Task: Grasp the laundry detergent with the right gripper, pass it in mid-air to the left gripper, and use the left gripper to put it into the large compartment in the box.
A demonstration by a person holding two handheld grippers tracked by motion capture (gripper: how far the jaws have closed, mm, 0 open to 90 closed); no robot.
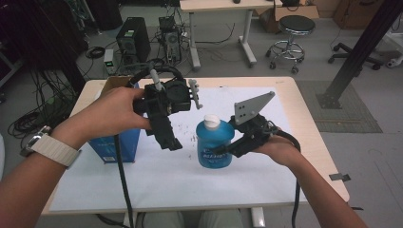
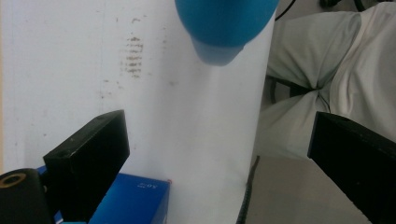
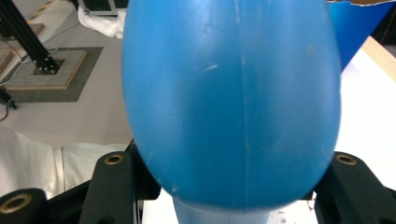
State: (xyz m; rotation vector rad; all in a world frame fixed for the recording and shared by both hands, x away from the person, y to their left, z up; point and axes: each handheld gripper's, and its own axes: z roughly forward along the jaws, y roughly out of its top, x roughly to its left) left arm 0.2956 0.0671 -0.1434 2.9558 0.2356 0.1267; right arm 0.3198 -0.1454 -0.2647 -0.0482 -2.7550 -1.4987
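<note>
Over on the left of the table, a blue box (image 1: pixel 116 142) stands upright near the left edge of the white sheet (image 1: pixel 171 180) that covers the tabletop (image 1: pixel 304 102). The person's left hand (image 1: pixel 111 111), a pale band on its wrist, holds the left gripper (image 1: pixel 168 137) up above the sheet, just right of the box and apart from it, jaws pointing down toward the near side. From the left gripper view the two black jaws stand wide apart with nothing between them; below them lie the white sheet, a corner of the blue box (image 2: pixel 135 200) at the bottom, and the rounded blue bottle (image 2: pixel 226 25) hanging at the top of that view, clear of the jaws.

Moving to the middle: the blue bottle (image 1: pixel 215 145), with its white cap (image 1: pixel 211 122) on top, sits upright in the centre of the scene, just right of the left gripper and not touching it. Whether its base rests on the sheet or hangs just above it, I cannot tell.

On the right, the right gripper (image 1: pixel 223 151) comes in from the right side in the person's right hand (image 1: pixel 275 149), its grey three-cornered plate (image 1: pixel 252 108) tilted up above it. Its jaws are clamped on the bottle's body. The right gripper view confirms it: the blue bottle (image 3: pixel 233 102) swells right in front of the camera, its sides running down between the two black jaws, which press in on either side.

Beyond the table, a stool (image 1: pixel 292 35) and a computer tower (image 1: pixel 133 40) stand on the far floor.
</note>
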